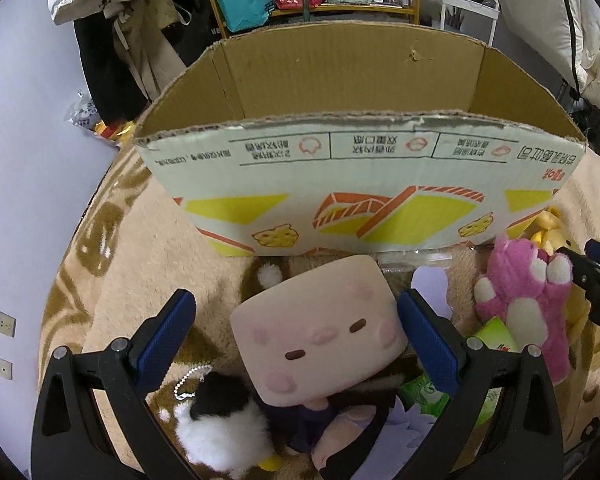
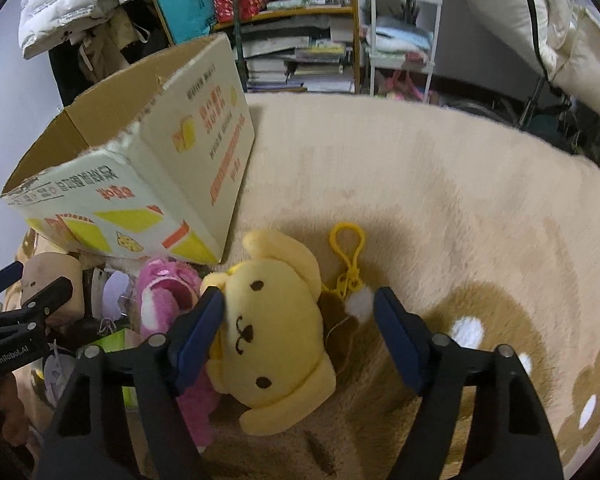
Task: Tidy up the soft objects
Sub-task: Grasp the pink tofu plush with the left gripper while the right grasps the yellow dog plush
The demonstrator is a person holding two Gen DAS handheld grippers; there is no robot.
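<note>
- Left gripper [image 1: 296,334], low in the left wrist view: blue pads spread wide on either side of a square-headed pink plush [image 1: 318,330], the right-of-frame pad at the plush's edge, the other clear of it; nothing is clamped.
- A black-and-white fluffy keychain toy [image 1: 220,426] lies at lower left of that frame on the beige rug [image 1: 148,240].
- Right gripper [image 2: 299,334], low in the right wrist view: jaws released, straddling a yellow dog plush [image 2: 276,336]; the left-of-frame pad touches its head, the other stands apart.
- A yellow clip [image 2: 348,256] rests on the rug just beyond the dog.
- A pink bear plush [image 2: 168,300] lies beside the dog, toward frame left.
- Behind the toys, centre frame, stands an open cardboard box [image 1: 360,188], its printed front facing the left camera.
- Shelving with books [image 2: 296,64] fills the upper background.
</note>
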